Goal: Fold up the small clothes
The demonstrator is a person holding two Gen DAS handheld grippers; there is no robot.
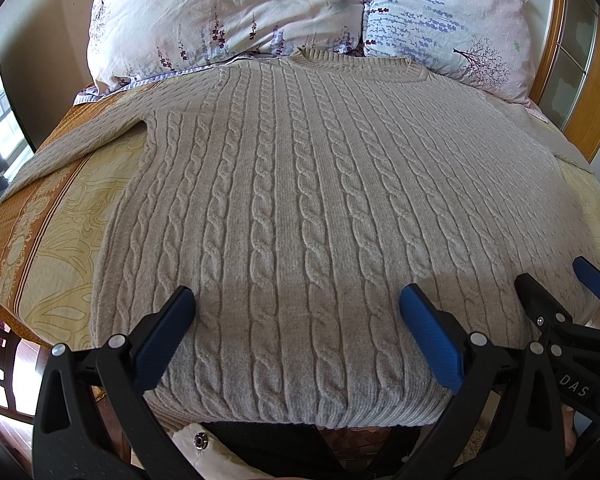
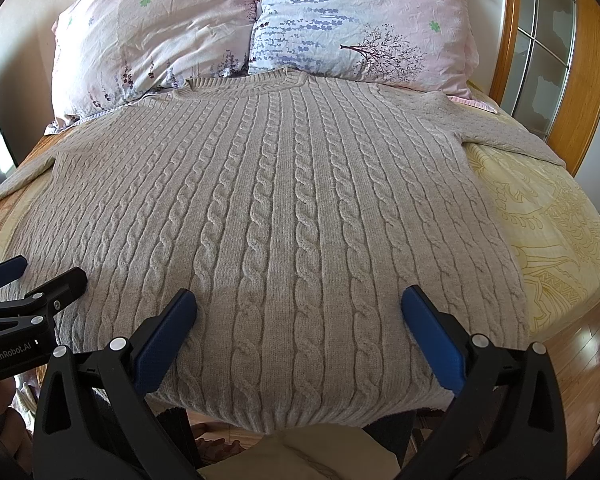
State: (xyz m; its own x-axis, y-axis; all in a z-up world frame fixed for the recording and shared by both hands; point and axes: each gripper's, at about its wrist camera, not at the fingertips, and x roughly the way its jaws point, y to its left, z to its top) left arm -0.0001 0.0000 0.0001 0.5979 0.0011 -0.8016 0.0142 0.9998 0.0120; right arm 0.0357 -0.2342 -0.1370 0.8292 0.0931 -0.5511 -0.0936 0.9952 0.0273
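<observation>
Left wrist view: sweater (image 1: 300, 200) hem under both gaping, empty tools, left tool (image 1: 296, 300); right tool (image 2: 299, 300); right sleeve cut off.

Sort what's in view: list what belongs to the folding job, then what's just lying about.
For the job:
- cable-knit sweater, spread flat
- left tool, open above the hem
- right tool, open above the hem

Just there:
- two floral pillows
- patterned bedspread
- wooden headboard
</observation>
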